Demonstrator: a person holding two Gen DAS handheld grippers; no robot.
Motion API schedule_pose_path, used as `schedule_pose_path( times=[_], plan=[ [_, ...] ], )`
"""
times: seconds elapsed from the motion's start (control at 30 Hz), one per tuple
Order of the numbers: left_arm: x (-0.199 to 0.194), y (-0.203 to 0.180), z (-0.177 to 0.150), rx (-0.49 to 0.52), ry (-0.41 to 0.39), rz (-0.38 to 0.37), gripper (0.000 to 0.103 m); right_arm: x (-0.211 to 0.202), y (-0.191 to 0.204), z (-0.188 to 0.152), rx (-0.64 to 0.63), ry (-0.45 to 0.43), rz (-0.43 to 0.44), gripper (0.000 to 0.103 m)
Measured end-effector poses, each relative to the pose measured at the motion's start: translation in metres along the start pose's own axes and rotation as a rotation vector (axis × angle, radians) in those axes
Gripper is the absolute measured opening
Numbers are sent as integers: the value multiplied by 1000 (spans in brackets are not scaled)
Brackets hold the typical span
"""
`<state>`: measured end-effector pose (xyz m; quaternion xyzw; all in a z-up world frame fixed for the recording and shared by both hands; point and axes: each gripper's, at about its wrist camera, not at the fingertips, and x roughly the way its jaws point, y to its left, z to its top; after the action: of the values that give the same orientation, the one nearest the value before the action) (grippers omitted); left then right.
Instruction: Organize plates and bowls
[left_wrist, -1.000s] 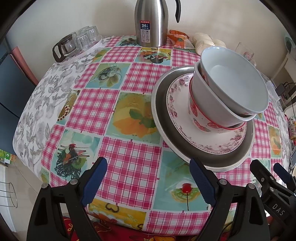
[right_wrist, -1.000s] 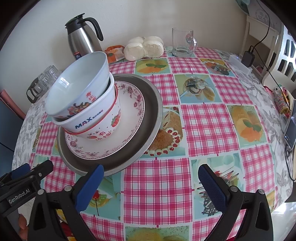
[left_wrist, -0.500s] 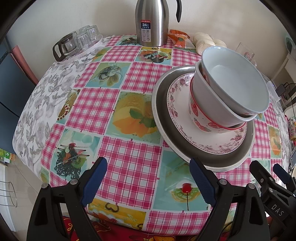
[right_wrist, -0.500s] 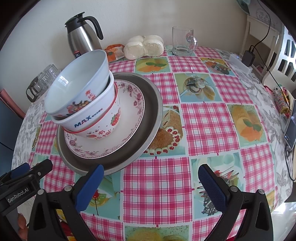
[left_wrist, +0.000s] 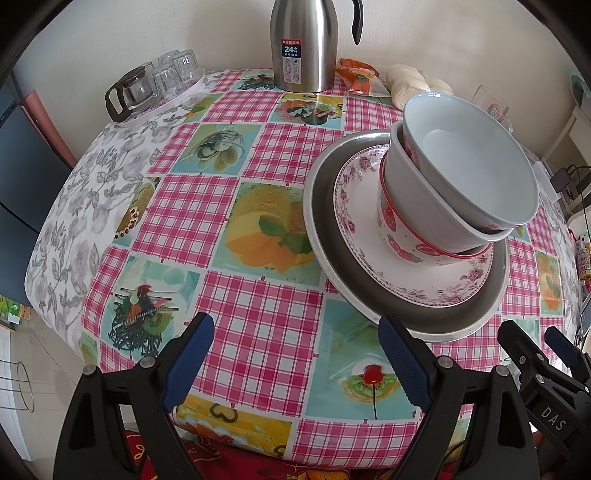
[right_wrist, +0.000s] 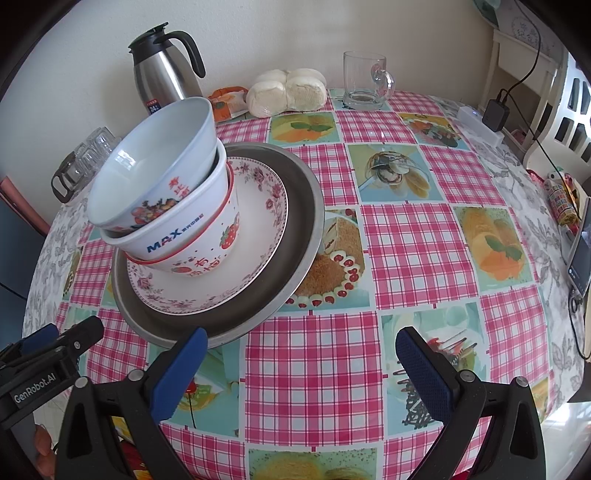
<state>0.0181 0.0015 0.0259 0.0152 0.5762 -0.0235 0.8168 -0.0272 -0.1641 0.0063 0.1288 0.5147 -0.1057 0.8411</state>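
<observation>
Bowls sit in a tilted stack on the table, and we go from left to right across it. We see glass cups on a tray at the far left edge. Next comes a steel jug by the wall. Near it lie an orange packet and some white buns. Then comes the stack. A big grey metal plate is at the bottom. A plate with pink flowers lies inside it. On that plate stands a strawberry bowl. A white bowl with blue letters sits in it. A pale blue bowl leans on top. More to the right stands a glass mug, well apart from the stack.

We hold our left claw low over the near edge of the cloth. Its blue fingers stand wide apart and there is nothing in between. One finger is just beside the rim of the metal plate. We cannot tell if it touches.

Our right claw is to the right of the left one. It is wide open too and holds nothing. Its left finger is close to the metal plate's near rim.
</observation>
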Motion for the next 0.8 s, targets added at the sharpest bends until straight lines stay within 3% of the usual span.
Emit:
schedule_pose_path(
  times=[0.63,0.8],
  plan=[
    [1,3,-1,-17,2,-7,91,2,-1,0,8,13,-5,103],
    [-6,5,0,-31,-34,-17,91,3,-3,0,11,19,-8,103]
  ],
)
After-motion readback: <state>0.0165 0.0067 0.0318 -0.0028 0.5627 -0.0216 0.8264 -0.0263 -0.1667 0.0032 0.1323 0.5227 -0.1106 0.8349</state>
